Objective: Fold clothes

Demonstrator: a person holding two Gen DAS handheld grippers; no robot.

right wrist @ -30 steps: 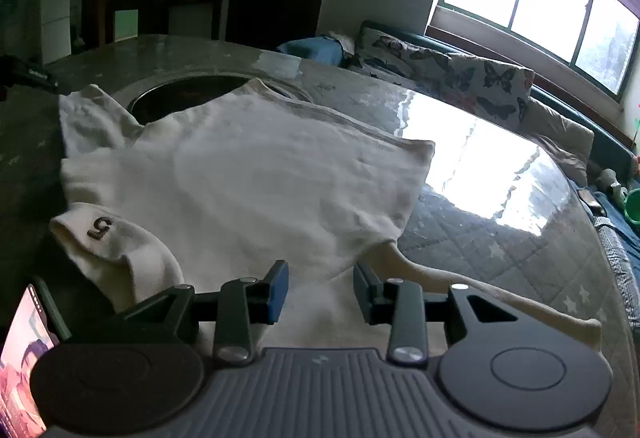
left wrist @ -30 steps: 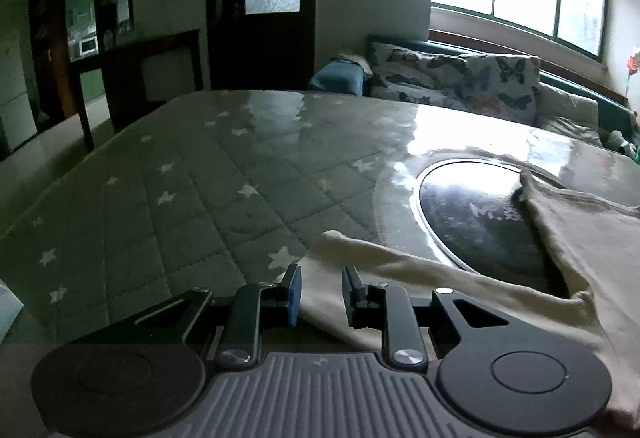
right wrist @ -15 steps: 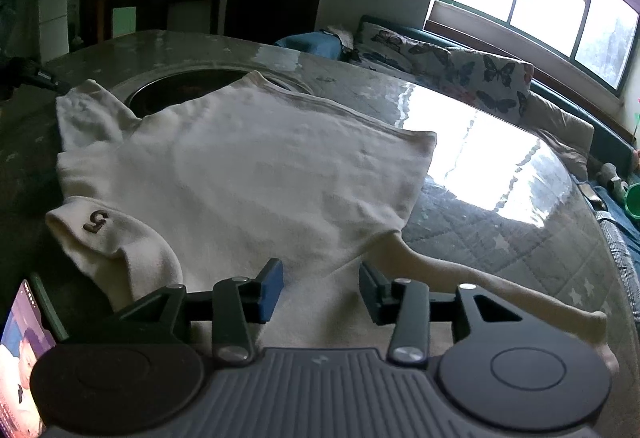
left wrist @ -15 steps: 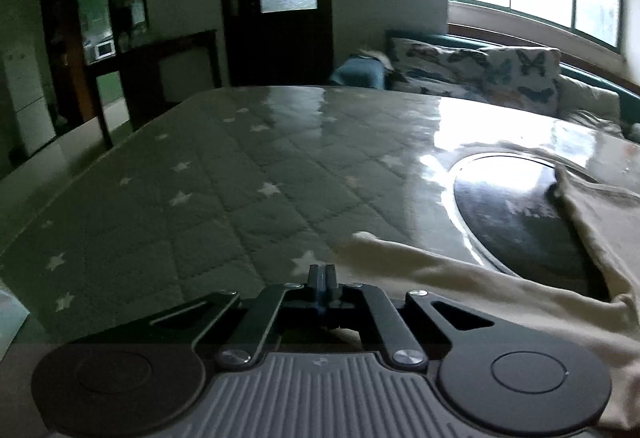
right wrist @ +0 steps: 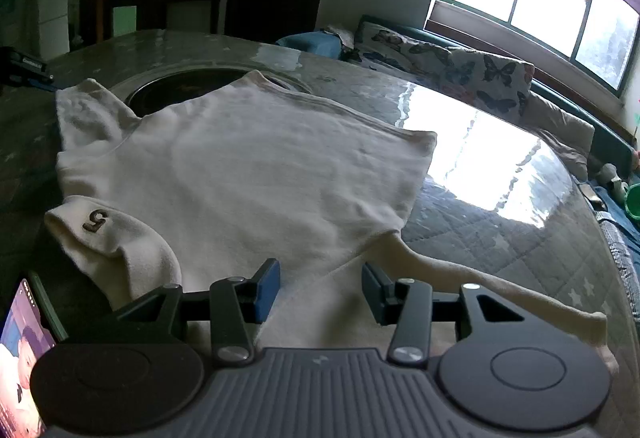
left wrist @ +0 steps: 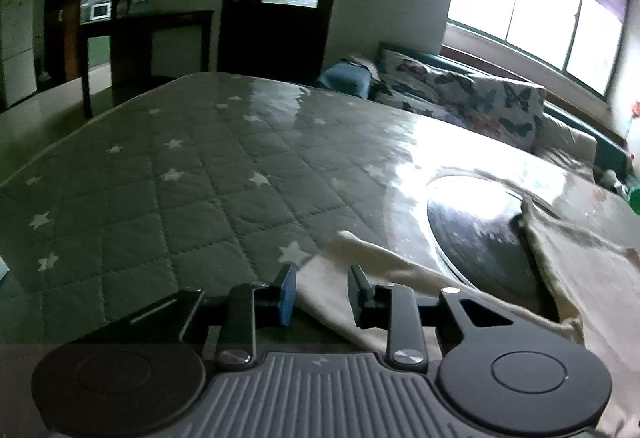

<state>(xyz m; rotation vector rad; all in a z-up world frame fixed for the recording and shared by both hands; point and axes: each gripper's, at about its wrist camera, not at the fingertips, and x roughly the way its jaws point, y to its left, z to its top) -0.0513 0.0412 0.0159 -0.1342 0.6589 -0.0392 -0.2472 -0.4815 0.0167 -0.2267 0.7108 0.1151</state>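
Note:
A cream long-sleeved top [right wrist: 248,166] lies spread flat on the table, its folded collar with a "5" label [right wrist: 96,220] at the near left. One sleeve [left wrist: 384,270] runs out to the left, and my left gripper [left wrist: 321,272] hangs over its cuff. Its jaws are opening, with the cloth lying between them and the pads off it. My right gripper [right wrist: 320,268] stands open above the top's near edge, beside the other sleeve [right wrist: 480,278], which stretches out to the right. Nothing is pinched in either gripper.
The round table [left wrist: 180,178] has a quilted star cloth under a glossy cover and a dark round inset [left wrist: 480,230] partly under the top. A lit phone [right wrist: 20,358] leans at the near left. A sofa with butterfly cushions [left wrist: 460,98] stands behind.
The left gripper's jaws shut completely half a second ago and now stand apart again, over the sleeve cuff. The right gripper's jaws have widened a little. The right sleeve lies stretched further out.

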